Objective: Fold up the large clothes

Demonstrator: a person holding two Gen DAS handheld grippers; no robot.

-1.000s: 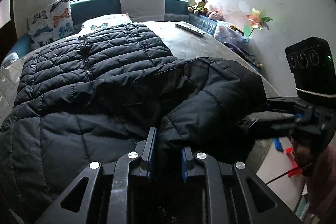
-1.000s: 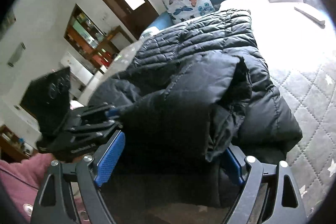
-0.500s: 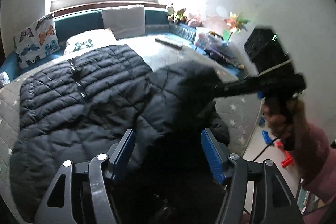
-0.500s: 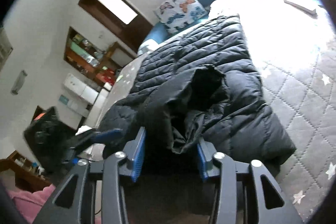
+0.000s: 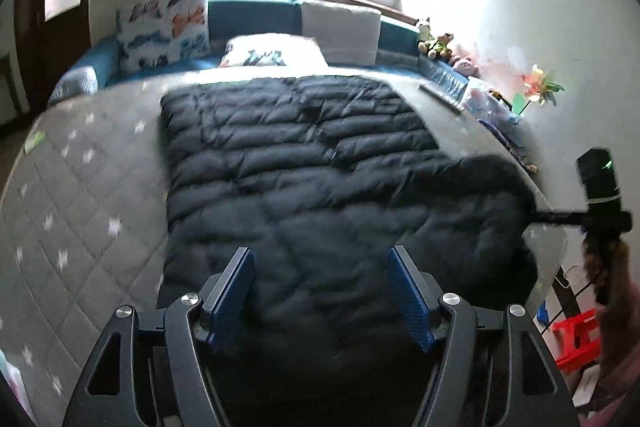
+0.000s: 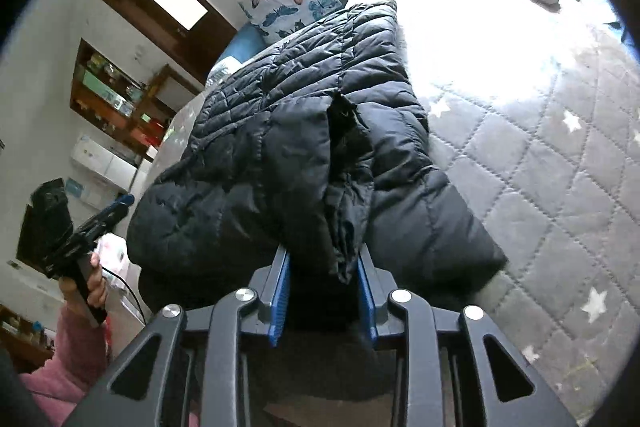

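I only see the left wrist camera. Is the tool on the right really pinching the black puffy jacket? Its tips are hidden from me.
Observer: Yes. The right wrist view shows the right tool with its blue pads pressed on a bunched flap of the black quilted puffer jacket; its jaws have just been closing.
Operator: What does my tool look like from there?
Observer: The left tool hangs in the air beside the jacket's left edge in that view, gripped by a hand in a pink sleeve; its jaws have just been opening, with nothing between them.
Operator: What is behind it?
Observer: Wooden wall shelves holding boxes.
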